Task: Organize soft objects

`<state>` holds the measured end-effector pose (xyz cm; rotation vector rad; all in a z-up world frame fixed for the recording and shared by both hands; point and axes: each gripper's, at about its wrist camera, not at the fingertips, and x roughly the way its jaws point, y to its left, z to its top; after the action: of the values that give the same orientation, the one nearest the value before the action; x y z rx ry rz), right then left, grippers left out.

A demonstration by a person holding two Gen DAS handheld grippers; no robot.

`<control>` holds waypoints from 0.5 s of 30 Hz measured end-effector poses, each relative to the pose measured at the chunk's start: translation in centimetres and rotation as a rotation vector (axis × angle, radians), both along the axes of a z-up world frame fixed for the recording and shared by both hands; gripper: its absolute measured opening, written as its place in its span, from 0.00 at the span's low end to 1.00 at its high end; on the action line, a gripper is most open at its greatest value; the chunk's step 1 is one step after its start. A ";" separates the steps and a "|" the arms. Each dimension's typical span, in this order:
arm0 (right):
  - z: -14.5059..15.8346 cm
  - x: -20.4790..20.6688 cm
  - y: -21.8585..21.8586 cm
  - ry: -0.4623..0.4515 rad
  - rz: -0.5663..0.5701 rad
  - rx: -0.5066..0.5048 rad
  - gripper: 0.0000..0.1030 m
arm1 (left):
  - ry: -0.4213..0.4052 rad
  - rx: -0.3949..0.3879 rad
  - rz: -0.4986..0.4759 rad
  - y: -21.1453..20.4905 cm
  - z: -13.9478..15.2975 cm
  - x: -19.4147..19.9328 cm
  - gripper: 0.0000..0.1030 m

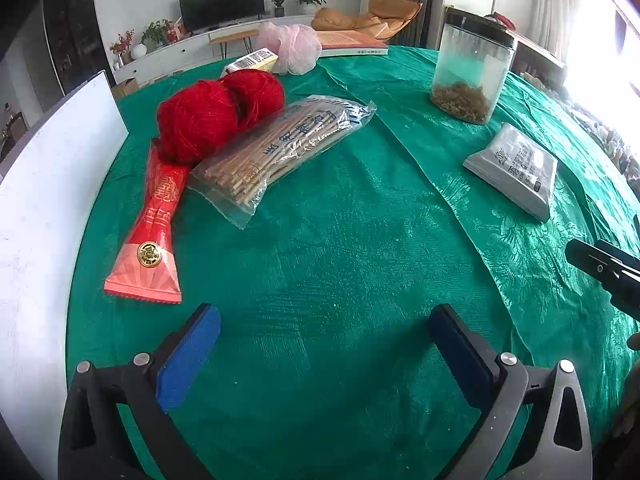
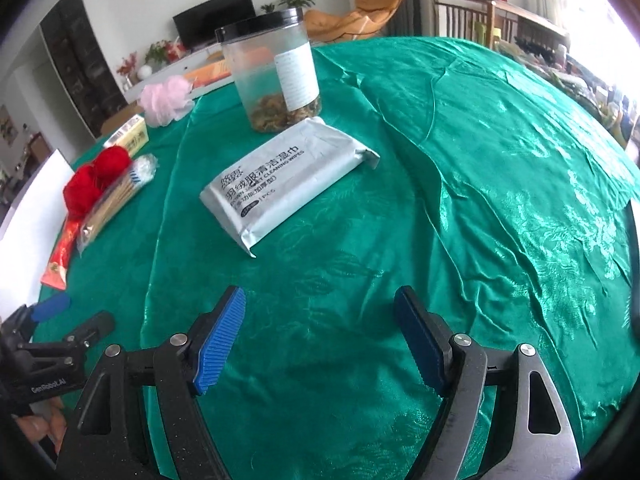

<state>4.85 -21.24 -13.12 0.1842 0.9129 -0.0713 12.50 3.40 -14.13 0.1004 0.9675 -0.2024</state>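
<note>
Soft objects lie scattered over the green cloth of the tabletop (image 1: pixel 340 248), none of them in either gripper. The left gripper (image 1: pixel 324 344) hangs above bare cloth with its blue pads spread wide and nothing between them. Ahead of it and to its left sit two balls of red yarn (image 1: pixel 212 114), touching each other; the nearer ball rests on the far end of a long red packet (image 1: pixel 154 236), which runs back toward the gripper. A clear bag of wooden sticks (image 1: pixel 276 148) lies against the yarn's right side, angled away. Farther off, past the yarn, a pink mesh bath pouf (image 1: pixel 294 48) sits beside a small yellow box (image 1: pixel 256 60).

The right gripper (image 2: pixel 320 334) also stands open and empty over the cloth, pads well apart. Straight ahead of it lies a silver pack of cleaning wipes (image 2: pixel 284 180), flat and slanted, well beyond the fingertips. Just behind the pack stands a clear plastic jar (image 2: pixel 274 76) with a black lid and dried matter in its bottom; whether the two touch I cannot tell. The left gripper shows at the lower left of the right wrist view, near the tabletop's edge.
</note>
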 end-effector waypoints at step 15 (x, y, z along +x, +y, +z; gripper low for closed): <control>-0.7 0.3 1.8 0.005 0.038 -0.126 0.85 | -0.002 0.000 0.003 0.1 0.0 -0.1 1.00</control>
<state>5.11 -19.46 -13.78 0.0491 0.9138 -0.0936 12.39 3.51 -14.11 0.0995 0.9660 -0.1997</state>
